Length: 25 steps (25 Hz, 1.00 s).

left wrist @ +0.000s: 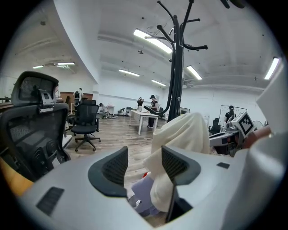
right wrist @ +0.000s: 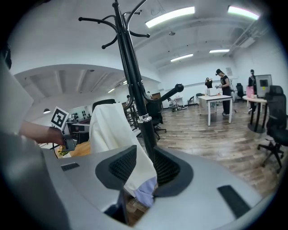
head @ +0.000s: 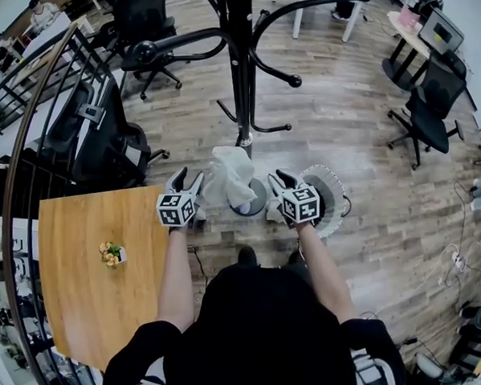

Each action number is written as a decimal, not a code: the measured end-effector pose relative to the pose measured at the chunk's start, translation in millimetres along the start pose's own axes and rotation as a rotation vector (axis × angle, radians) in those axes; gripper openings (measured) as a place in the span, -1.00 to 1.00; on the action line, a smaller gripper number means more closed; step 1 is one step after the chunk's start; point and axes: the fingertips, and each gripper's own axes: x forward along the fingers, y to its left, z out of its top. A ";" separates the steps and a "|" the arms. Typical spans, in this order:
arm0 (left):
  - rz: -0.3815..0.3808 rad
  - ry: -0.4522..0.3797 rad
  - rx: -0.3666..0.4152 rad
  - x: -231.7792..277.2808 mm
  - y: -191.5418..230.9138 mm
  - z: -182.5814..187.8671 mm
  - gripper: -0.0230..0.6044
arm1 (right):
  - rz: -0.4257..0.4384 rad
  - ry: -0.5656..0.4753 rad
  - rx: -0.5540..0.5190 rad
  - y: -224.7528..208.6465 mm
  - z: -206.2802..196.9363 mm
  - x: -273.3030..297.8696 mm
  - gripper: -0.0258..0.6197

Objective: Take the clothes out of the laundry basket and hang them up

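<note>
A cream garment point(head: 229, 173) hangs between my two grippers, in front of the black coat rack point(head: 243, 75). My right gripper point(head: 280, 182) is shut on its right edge. In the right gripper view the cream cloth point(right wrist: 110, 126) and a lavender bit point(right wrist: 145, 192) fill the gap of that gripper point(right wrist: 144, 168), with the rack pole point(right wrist: 132, 76) just behind. My left gripper point(head: 186, 181) stands open at the garment's left side. In the left gripper view the cloth point(left wrist: 180, 132) lies against one finger only, and floor shows through the left gripper point(left wrist: 145, 166). The round white laundry basket point(head: 332, 204) sits on the floor under my right gripper.
A wooden table point(head: 91, 276) with a small flower pot point(head: 113, 253) is at my left. Black office chairs stand at the left point(head: 106, 140) and far right point(head: 430, 109). A curved black railing point(head: 21, 160) borders the left side. Cables lie on the floor at the right.
</note>
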 end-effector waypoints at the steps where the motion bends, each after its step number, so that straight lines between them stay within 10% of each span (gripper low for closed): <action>1: 0.006 0.000 -0.004 -2.5 -0.2 -2.3 -0.15 | 0.003 0.000 -0.001 0.4 -0.9 -1.3 -0.52; 25: 0.126 0.022 -0.032 -70.6 -121.0 -51.3 -0.15 | 0.136 0.054 -0.019 -23.4 -56.9 -93.4 -0.53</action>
